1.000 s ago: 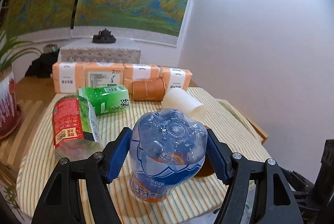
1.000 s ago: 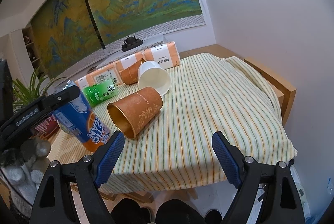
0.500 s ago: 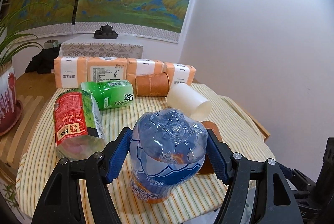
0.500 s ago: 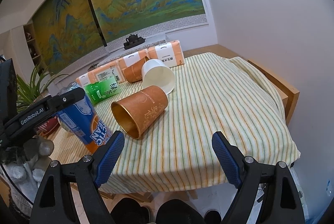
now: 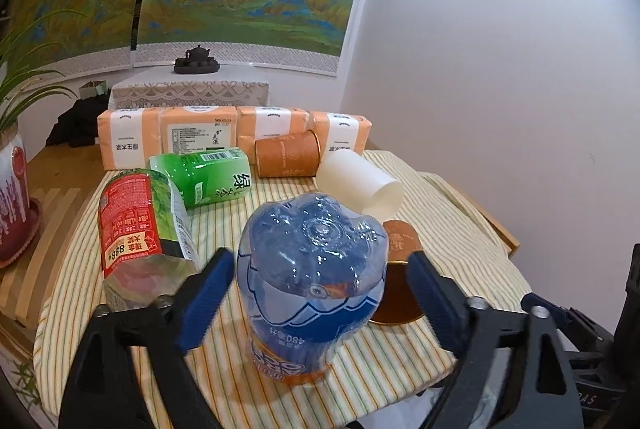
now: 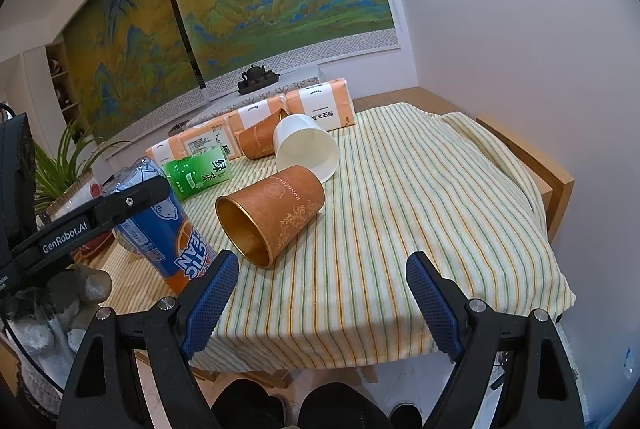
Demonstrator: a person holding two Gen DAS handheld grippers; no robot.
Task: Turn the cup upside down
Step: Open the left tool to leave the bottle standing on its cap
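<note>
Striped woven cloth [image 6: 400, 213] covers the wooden table [image 6: 532, 165]. The orange cup [image 6: 276, 213] looks like matt paper with a glossy gold lining. The blue bottle [image 5: 312, 269] is clear, shiny plastic.

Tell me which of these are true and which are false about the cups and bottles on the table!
1. The blue bottle stands upside down between the left gripper fingers. True.
2. The white cup stands upright. False: it lies on its side.
3. The right gripper holds the orange cup. False: its fingers are open and empty, short of the cup.
4. The orange cup's gold mouth faces the right gripper. True.
5. The green bottle is standing up. False: it lies on its side on the striped cloth.
</note>
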